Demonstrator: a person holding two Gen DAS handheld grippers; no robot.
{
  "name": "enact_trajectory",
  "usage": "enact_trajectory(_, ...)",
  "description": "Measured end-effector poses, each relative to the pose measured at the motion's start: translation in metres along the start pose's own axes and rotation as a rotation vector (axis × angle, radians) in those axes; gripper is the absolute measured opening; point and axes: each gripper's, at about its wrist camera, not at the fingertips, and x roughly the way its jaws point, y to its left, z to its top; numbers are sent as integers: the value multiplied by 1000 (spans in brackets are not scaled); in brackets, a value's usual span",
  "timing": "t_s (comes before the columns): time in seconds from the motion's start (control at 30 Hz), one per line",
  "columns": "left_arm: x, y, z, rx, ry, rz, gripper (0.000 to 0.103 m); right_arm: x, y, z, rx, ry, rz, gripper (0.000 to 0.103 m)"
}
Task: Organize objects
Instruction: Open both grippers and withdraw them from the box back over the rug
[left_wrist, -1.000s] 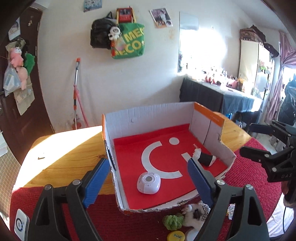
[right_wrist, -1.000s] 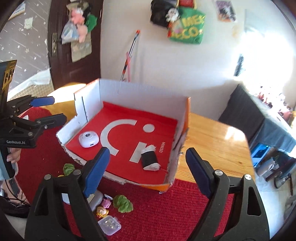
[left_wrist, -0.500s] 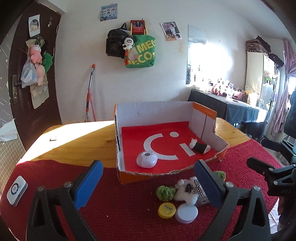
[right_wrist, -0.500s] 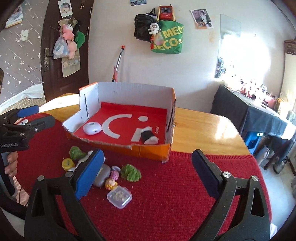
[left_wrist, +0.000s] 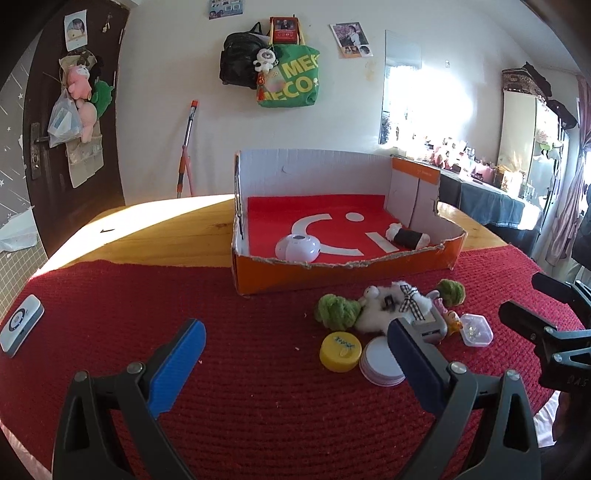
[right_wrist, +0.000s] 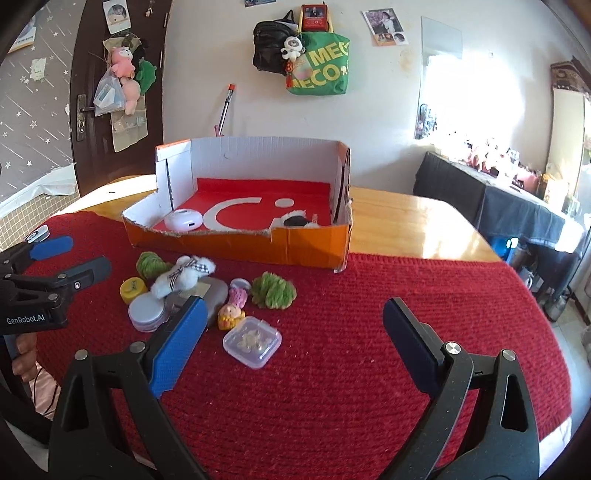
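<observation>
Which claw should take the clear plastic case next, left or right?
Right, probably. The clear plastic case lies just ahead of the open right claw, near its left finger. From the left claw, also open, it sits off to the right, beyond the white lid.

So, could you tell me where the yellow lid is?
The yellow lid lies on the red mat in front of the box, touching the white lid.
</observation>
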Motion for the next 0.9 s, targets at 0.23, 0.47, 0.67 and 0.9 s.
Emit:
enact_trajectory(0.23,7,2,-9,-4,44,2,101,7,6,-14,22,37,-1,97)
enact_trajectory(0.47,16,4,-10,0,97,-1,101,13,3,-19,53,74,6,97)
enact_trajectory(0.67,23,3,-10,26,140,8,101,18,2,-21,58,93,4,97)
enact_trajectory(0.9,31,4,-9,43,191,16,101,23,1,-21,46,115,-19,97)
